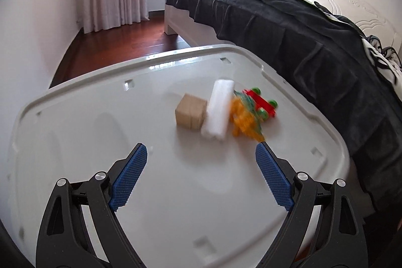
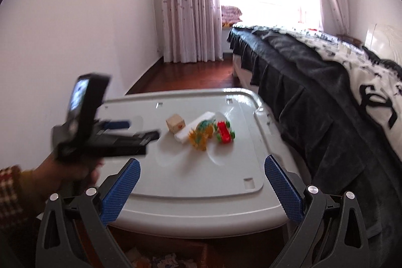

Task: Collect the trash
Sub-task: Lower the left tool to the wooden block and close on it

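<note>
On a grey plastic lid (image 1: 100, 142) (image 2: 201, 182) lies a cluster: a small brown box (image 1: 191, 114) (image 2: 175, 124), a white foam block (image 1: 218, 109) (image 2: 194, 128), an orange and green spiky toy (image 1: 245, 119) (image 2: 201, 136) and a red toy car with green wheels (image 1: 261, 102) (image 2: 224, 133). My left gripper (image 1: 201, 150) is open and hovers short of the box and foam, with nothing between its fingers. From the right wrist it appears blurred at the left (image 2: 142, 129), held in a hand. My right gripper (image 2: 202, 162) is open and empty above the lid's near edge.
A bed with a dark blanket (image 1: 289, 24) (image 2: 314, 97) runs close along the lid's right side. White wall lies to the left, with wooden floor (image 1: 125, 42) and curtains (image 2: 188, 4) beyond. Under the lid's near edge a container with crumpled paper (image 2: 163, 260) shows.
</note>
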Demonstrator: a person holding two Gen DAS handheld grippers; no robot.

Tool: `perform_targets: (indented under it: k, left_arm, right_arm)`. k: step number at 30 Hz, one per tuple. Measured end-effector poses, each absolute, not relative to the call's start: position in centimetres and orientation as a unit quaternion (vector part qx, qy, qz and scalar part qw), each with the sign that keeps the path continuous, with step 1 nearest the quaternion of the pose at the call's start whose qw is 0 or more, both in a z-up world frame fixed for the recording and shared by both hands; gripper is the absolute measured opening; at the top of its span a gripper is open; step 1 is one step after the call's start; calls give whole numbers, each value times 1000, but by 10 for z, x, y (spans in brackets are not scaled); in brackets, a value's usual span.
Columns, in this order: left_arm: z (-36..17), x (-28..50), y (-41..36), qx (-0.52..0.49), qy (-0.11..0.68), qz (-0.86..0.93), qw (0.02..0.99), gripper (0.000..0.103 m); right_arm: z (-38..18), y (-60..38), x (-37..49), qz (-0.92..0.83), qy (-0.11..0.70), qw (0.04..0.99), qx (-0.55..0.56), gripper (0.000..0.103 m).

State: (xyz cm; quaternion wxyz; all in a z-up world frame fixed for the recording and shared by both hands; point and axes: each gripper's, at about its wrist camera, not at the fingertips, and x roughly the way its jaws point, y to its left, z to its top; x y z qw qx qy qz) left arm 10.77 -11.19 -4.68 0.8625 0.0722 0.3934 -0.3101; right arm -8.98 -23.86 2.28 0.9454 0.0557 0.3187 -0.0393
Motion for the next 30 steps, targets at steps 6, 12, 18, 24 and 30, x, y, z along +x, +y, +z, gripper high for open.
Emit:
perform_targets:
  k: [6,12,18,24,30]
  left_arm:
    - [-67,150,-131,63,404,-328,852,84]
    - [-82,174,-139,69,417,-337,842,79]
    - [-92,189,-142,54,438,-347,827,67]
    - [-101,195,-149,63,452,-348,819,57]
    - [-104,204,-147,42,461,-347,816,52]
  right_arm:
    - [21,-237,-87,-13,326,943,63,98]
    - [24,-232,-89,7,324,944,63,98]
    - [26,-230,-89,18,328,942,74,98]
    - [26,-230,-89,20,330,940,81,98]
    - [27,-227,-92,22,329,941,80,98]
